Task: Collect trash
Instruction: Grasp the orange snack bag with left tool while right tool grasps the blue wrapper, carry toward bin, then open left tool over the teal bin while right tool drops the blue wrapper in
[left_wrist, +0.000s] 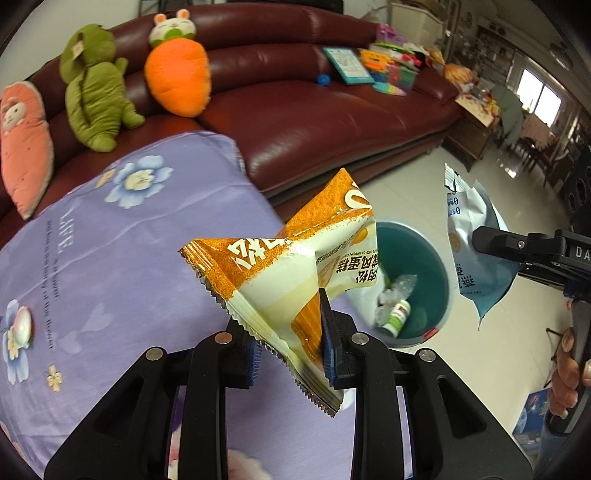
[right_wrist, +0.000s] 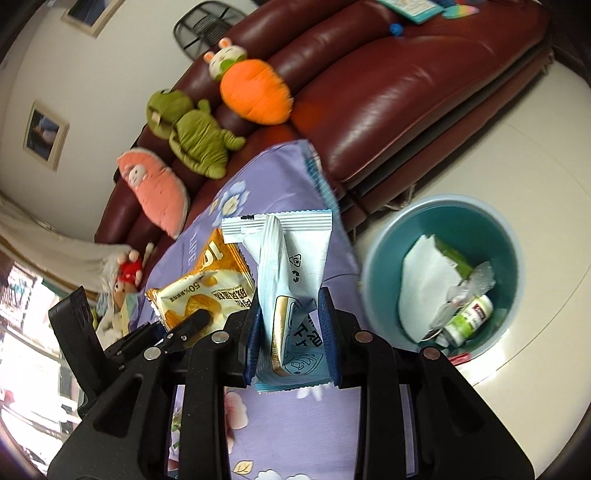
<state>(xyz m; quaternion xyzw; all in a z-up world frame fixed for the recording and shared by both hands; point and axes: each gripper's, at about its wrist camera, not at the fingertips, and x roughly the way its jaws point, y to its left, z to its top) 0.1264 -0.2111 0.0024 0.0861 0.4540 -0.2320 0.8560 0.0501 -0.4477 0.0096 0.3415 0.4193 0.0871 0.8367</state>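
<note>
Left gripper (left_wrist: 291, 350): pinching an orange snack wrapper (left_wrist: 280, 273) above the purple cloth (left_wrist: 110, 240).
Right gripper (right_wrist: 291, 347): clamping a pale-blue wrapper (right_wrist: 288, 280).
Teal bin (right_wrist: 491, 229): sitting nearby on the floor, seemingly part-filled.

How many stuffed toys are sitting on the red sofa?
3: a pink carrot pillow, a green frog beside it, then an orange carrot bunny. More may be hidden outside the view.

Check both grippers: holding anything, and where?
Left gripper pinches the orange wrapper near its lower end; right gripper pinches the blue wrapper near its bottom.
</note>
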